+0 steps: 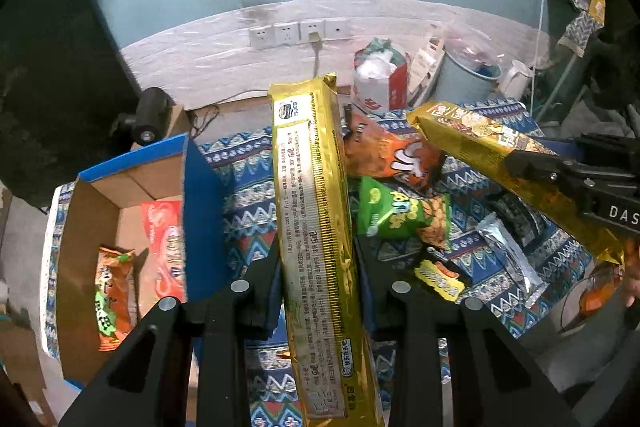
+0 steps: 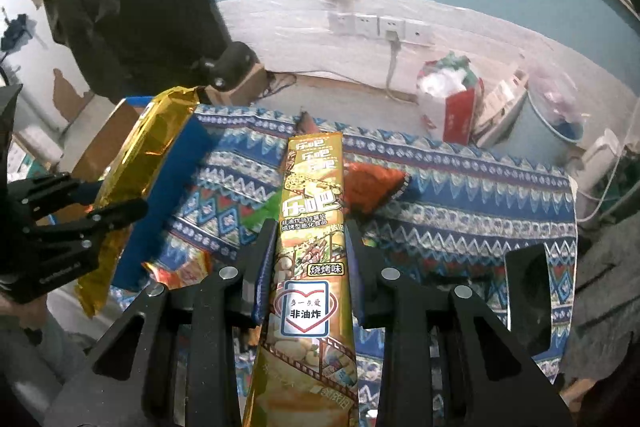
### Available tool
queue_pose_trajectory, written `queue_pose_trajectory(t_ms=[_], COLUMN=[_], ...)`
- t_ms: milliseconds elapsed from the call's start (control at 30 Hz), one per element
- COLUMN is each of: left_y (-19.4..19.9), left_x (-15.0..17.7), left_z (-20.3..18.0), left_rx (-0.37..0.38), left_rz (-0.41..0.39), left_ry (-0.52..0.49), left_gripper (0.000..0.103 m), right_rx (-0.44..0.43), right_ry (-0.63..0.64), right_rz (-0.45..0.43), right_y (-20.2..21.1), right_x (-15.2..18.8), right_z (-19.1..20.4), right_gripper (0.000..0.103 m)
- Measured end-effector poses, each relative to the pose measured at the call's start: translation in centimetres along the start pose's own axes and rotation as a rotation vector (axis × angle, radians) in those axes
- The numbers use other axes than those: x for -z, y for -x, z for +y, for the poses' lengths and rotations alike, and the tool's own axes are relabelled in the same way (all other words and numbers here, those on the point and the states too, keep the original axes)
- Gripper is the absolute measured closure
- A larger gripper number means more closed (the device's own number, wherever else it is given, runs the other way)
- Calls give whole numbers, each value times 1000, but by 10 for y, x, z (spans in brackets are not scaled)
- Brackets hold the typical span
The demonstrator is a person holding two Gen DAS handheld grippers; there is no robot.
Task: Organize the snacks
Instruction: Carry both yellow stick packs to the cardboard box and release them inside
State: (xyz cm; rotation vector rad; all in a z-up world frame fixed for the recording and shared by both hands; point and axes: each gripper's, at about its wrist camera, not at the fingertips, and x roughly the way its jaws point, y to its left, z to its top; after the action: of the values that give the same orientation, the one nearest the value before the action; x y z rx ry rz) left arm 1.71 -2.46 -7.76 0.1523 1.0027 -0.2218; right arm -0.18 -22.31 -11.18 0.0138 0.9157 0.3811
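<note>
My left gripper [image 1: 316, 251] is shut on a long gold snack pack [image 1: 312, 187], held above the patterned cloth [image 1: 248, 179] just right of the blue cardboard box [image 1: 200, 195]. My right gripper [image 2: 310, 239] is shut on a second long gold snack pack [image 2: 312, 227] and holds it above the cloth [image 2: 460, 195]. In the left wrist view the right gripper [image 1: 536, 167] and its pack [image 1: 480, 143] show at the right. In the right wrist view the left gripper [image 2: 100, 203] and its pack [image 2: 140, 163] show at the left. The box holds an orange-red pack [image 1: 164, 247] and an orange-green pack [image 1: 112, 299].
Loose snacks lie on the cloth: an orange bag [image 1: 388, 155], a green bag [image 1: 400, 215], a yellow packet [image 1: 438, 277], a silver packet [image 1: 512, 259]. Behind stand a wall with sockets [image 1: 296, 33], a red-white bag [image 1: 380, 79], a grey bucket [image 1: 464, 75] and a white kettle [image 1: 516, 77].
</note>
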Motion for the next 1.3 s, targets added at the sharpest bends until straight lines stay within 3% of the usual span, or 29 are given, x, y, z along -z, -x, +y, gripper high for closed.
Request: queue_pose_trajectory(t_ms=[900, 1300], left_y=[20, 14], left_x=[27, 43], left_z=[101, 161], left_rx=[-99, -163], left_rz=[-27, -20], left_ry=[166, 243], left_gripper=[71, 71], right_rx=[-139, -186], right_ry=[159, 225], right_rz=[-30, -4], right_y=[-29, -59], right_x=[-57, -74], right_z=[120, 180], right_gripper=[73, 73])
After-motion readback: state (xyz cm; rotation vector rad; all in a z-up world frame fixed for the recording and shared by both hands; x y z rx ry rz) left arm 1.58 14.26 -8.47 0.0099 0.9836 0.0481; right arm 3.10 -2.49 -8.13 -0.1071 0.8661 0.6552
